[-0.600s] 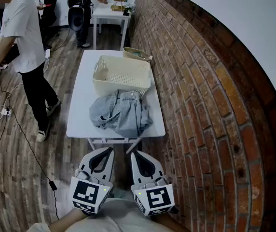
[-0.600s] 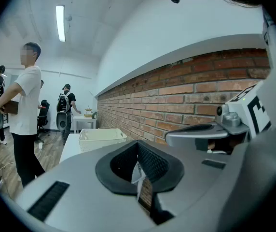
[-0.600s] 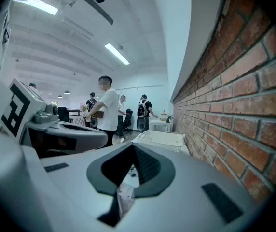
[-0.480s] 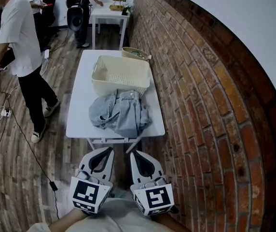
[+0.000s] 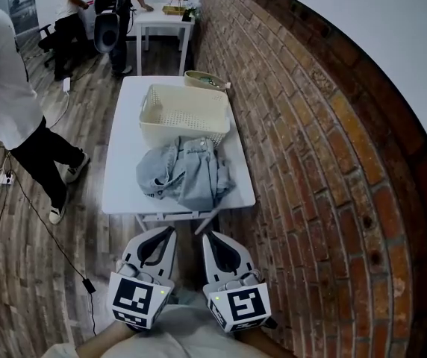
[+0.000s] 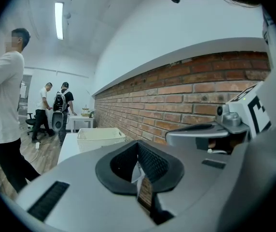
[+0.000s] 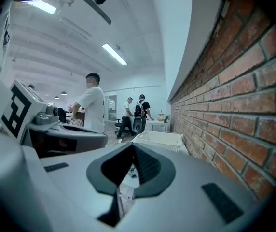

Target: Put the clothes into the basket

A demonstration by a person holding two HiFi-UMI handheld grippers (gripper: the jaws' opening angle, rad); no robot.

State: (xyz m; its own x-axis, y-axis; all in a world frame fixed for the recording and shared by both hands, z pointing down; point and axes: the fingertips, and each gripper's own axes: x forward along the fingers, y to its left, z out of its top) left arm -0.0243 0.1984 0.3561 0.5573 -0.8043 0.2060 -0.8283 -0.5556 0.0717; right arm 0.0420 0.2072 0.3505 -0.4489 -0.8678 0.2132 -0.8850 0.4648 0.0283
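Note:
A crumpled light-blue denim garment [image 5: 184,172] lies on the near half of a white table [image 5: 124,166]. Behind it, touching its far edge, stands a cream perforated basket [image 5: 185,112], seen from the side in the left gripper view [image 6: 99,137] and the right gripper view [image 7: 159,139]. My left gripper [image 5: 167,231] and right gripper [image 5: 207,236] hover side by side just short of the table's near edge, close to my body. Both are shut with nothing between their jaws. Neither touches the garment.
A brick wall [image 5: 303,125] runs along the table's right side. A small round woven tray [image 5: 204,81] sits at the far right corner. A person in a white shirt [image 5: 8,103] stands left of the table; others stand by a second white table [image 5: 163,22] farther back. Cables lie on the wooden floor.
The person in white has stepped left and nearer to the picture's edge. The view has shifted slightly. Both grippers and the garment stay where they were.

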